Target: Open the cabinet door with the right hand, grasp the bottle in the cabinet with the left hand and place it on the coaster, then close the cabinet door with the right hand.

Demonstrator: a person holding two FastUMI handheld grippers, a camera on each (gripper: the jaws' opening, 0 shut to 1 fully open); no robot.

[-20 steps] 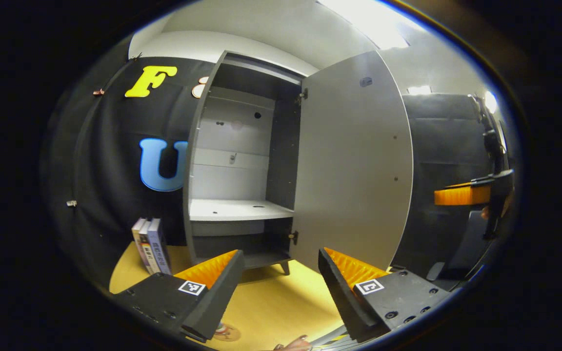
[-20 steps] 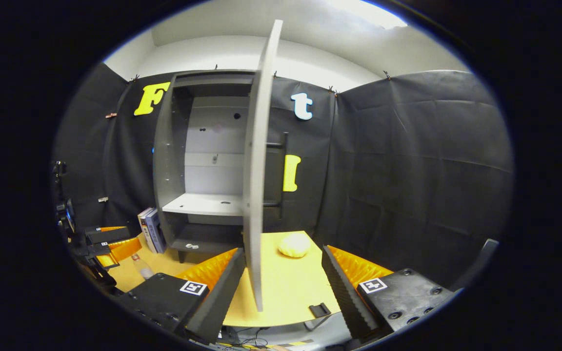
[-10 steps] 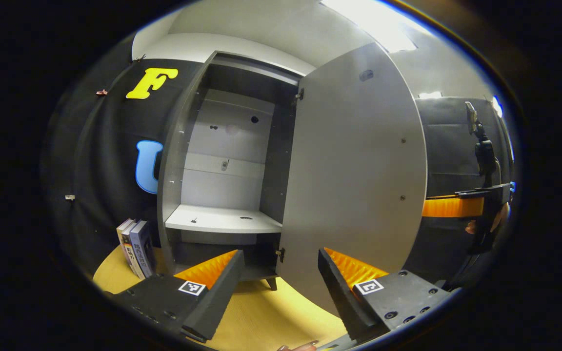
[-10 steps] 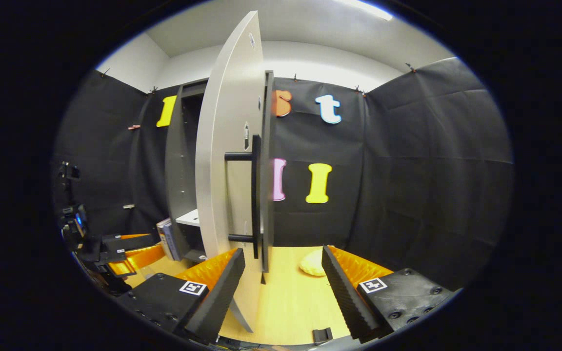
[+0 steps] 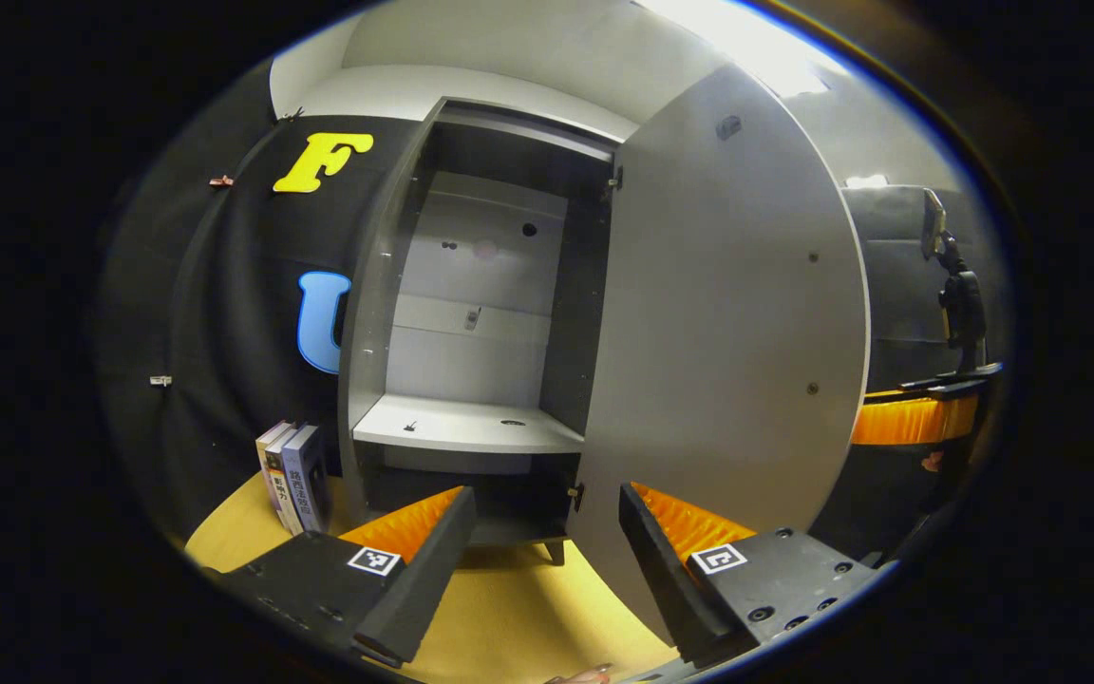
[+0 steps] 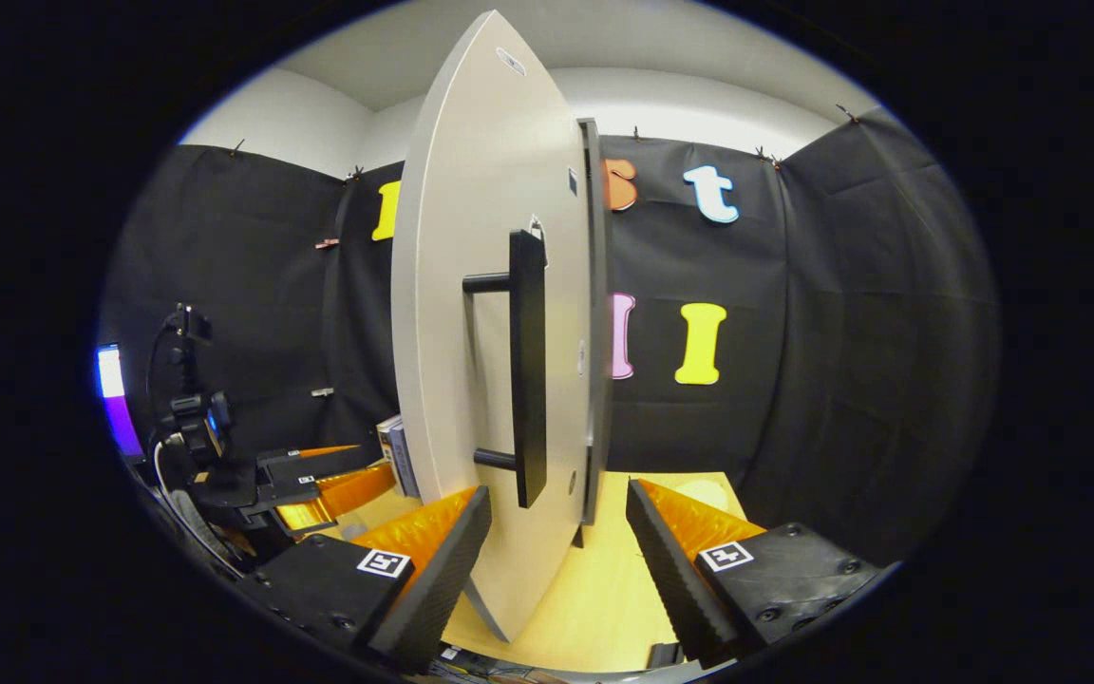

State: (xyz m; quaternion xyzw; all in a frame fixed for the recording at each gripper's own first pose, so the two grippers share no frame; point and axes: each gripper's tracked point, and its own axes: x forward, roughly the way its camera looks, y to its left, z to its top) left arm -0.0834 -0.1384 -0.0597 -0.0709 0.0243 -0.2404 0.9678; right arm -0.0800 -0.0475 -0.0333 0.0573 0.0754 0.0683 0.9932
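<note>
Cabinet (image 5: 471,313): tall grey cupboard standing on a yellow table (image 5: 509,608), open at the front, one pale shelf inside; the rest of this note places things relative to it.
Cabinet door (image 6: 471,313): swung well out from the cabinet on hinges at its right edge, outer face and black bar handle (image 6: 526,370) toward the right gripper.
Right gripper (image 6: 555,551): in front of the door, fingers spread apart, empty, handle just above the gap.
Left gripper (image 5: 547,556): in front of the cabinet opening, fingers apart, holding nothing.
Books (image 5: 289,475): upright just left of the cabinet.
Bottle and coaster: I cannot make out either; the shelf looks bare.
Risk: judged, the door could strike the left gripper as it closes, since that gripper sits close to the door's lower edge; a push off the handle could rock the cabinet.
Hidden: the cabinet's lowest compartment is dark and partly behind the left gripper's fingers; the door screens the interior from the right gripper view.
</note>
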